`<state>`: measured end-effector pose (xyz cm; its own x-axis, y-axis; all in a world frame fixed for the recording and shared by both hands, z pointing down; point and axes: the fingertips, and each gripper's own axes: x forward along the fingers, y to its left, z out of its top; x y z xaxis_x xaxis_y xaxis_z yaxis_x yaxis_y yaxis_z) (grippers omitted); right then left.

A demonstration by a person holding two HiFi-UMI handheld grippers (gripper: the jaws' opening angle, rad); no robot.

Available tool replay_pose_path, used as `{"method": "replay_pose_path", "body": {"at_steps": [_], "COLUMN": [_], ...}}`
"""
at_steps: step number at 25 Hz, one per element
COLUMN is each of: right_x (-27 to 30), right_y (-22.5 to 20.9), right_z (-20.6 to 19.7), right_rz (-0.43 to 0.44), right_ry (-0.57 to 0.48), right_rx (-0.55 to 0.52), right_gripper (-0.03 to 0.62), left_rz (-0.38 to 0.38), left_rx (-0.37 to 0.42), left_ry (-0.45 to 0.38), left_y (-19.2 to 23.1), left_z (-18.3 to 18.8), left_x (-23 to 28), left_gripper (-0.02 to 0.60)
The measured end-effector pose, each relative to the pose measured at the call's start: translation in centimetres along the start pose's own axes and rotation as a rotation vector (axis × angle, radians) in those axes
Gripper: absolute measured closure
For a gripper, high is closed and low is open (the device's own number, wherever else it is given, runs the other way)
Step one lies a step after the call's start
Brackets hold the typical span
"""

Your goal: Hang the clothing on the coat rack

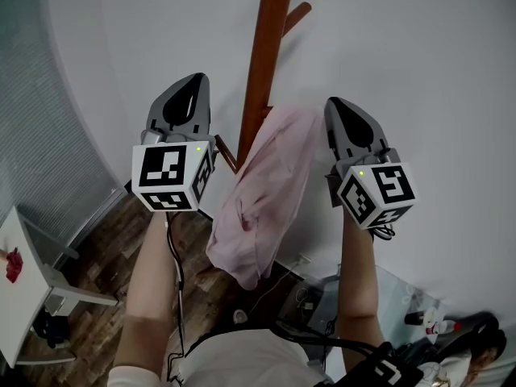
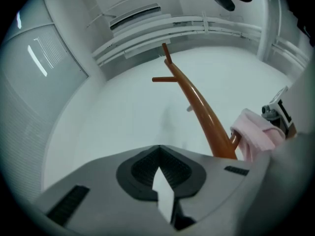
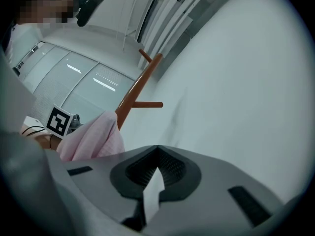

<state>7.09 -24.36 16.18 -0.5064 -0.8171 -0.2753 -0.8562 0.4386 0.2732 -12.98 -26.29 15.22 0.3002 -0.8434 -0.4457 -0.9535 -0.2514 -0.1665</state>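
- Left hand-held gripper [image 1: 193, 87] and right hand-held gripper [image 1: 337, 105] are held either side of the coat rack [image 1: 262, 63], jaws together, nothing gripped.
- Pink clothing [image 1: 266, 192] is draped against the coat rack's pole, apparently over a lower peg. It is judged light, soft and limp, best pinched at a fold.
- Smooth, round, varnished wood is seen on the coat rack.

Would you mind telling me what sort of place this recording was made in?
Probably an indoor office or lab room: a wooden coat rack stands before a plain white wall, glass partition panels run along one side, and a small white table stands on the wood-look floor.
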Motion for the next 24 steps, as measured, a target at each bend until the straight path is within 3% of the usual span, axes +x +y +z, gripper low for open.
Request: {"method": "replay_pose_path", "body": {"at_steps": [24], "right_x": [0.2], "right_y": [-0.4], "right_z": [-0.4], "right_rz": [0.028], "right_ry": [0.017], "right_rx": [-0.015], "right_gripper": [0.576], "left_rz": [-0.013], "left_rx": [0.021], "left_ry": [0.018], "left_y": [-1.3], "left_z": [-0.5], "left_x": [-0.1], "left_gripper": [0.569]}}
